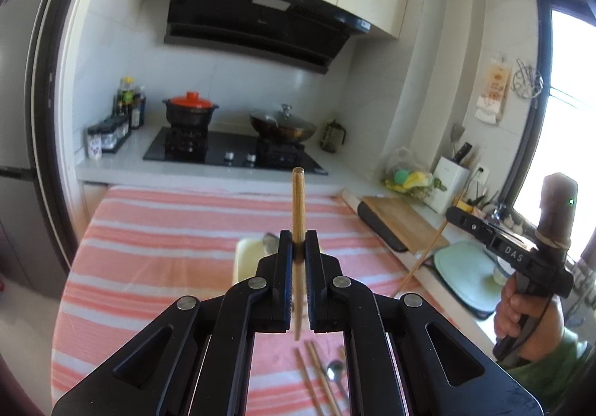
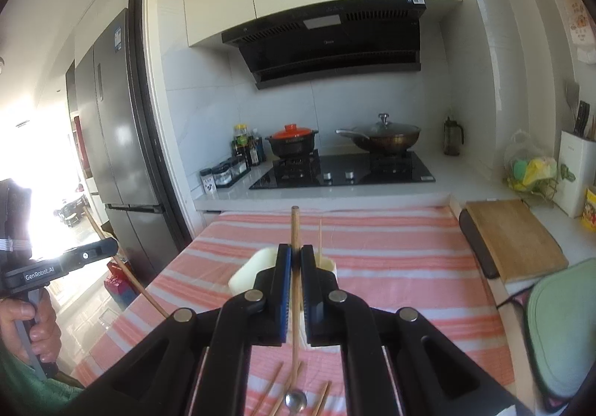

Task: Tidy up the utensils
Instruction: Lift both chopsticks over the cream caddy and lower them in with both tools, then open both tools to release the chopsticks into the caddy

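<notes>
My left gripper (image 1: 298, 243) is shut on a wooden chopstick (image 1: 298, 200) that stands nearly upright between its pads, high above the pink striped cloth (image 1: 167, 237). My right gripper (image 2: 296, 254) is shut on a second chopstick (image 2: 295, 226) in the same upright way. A cream utensil holder (image 2: 253, 270) stands on the cloth just past both grippers, with a thin stick (image 2: 320, 237) poking out of it. Loose chopsticks (image 1: 316, 375) and a metal spoon (image 1: 335, 367) lie on the cloth below. The left wrist view shows the right gripper (image 1: 452, 215) at the right edge.
A stove (image 2: 342, 170) with a red-lidded pot (image 2: 292, 140) and a lidded wok (image 2: 383, 138) sits behind the table. To the right are a wooden cutting board (image 2: 517, 241) and a green mat (image 2: 562, 326), to the left a fridge (image 2: 119, 140).
</notes>
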`<state>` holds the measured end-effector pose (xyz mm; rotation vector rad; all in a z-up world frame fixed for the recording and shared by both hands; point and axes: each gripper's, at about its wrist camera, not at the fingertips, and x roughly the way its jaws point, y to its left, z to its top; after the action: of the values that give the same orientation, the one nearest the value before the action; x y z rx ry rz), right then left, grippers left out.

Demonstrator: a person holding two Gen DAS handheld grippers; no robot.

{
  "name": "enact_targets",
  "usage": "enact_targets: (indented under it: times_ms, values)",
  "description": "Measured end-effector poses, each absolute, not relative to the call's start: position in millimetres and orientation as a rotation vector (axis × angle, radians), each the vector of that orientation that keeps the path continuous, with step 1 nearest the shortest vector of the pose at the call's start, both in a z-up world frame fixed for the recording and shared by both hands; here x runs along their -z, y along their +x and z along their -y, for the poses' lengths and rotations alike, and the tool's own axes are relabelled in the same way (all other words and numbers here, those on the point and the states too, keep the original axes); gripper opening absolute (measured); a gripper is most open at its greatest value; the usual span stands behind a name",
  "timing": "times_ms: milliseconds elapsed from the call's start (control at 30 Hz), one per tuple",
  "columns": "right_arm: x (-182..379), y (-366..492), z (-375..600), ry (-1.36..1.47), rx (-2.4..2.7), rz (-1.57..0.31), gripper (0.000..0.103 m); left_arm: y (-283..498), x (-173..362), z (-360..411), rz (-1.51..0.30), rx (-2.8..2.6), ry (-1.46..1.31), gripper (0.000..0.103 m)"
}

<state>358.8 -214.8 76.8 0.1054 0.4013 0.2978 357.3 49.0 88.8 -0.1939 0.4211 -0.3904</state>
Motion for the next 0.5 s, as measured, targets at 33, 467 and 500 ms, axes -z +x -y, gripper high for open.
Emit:
enact_targets:
  times_ms: [33,467,500]
  values:
    - [-83.9,368.1,211.5,0.102,-0.295,-0.383,0.006,366.4,-95.2,-47.7,-0.400,0.376,-0.192,0.004]
    - [-33.9,491.8,168.7,0.063,-0.296,-0.477,0.006,503.4,-12.9,-12.7,-0.647,0.323,-0.177,0.004]
    - [-23.2,498.7,167.1,0.064,-0.299,-0.516,0.006,508.0,-2.8,-10.0,-0.674,0.326,-0.169,0.004]
